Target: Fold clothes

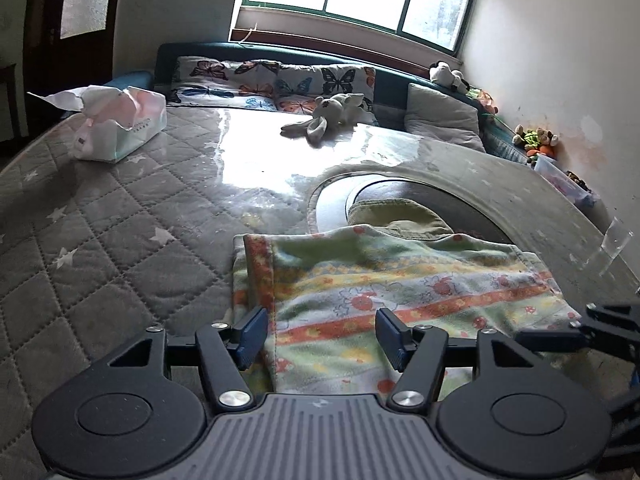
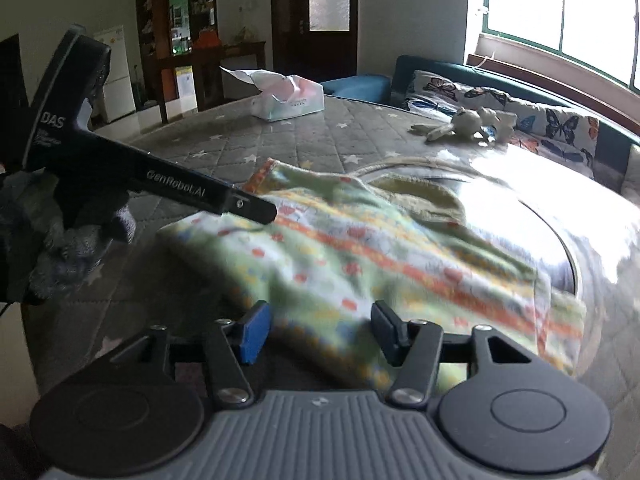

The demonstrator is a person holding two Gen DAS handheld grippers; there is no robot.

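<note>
Patterned cloth (image 1: 400, 292) lies partly folded on the quilted bench (image 1: 100, 232). Left gripper (image 1: 320, 336) and right gripper (image 2: 318, 330) hover over its near edge, fingers spread wide, gripping nothing. A tissue pack (image 1: 120, 124), seemingly open, shows tissues protruding.

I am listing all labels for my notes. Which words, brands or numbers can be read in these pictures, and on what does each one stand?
"DAS": on the round head of the left tool.
"GenRobot.AI": along the left tool's black arm.
Small lines under "DAS": too blurred to read.
Print on the tissue pack: too small to read.
Nothing readable in the left wrist view.
</note>
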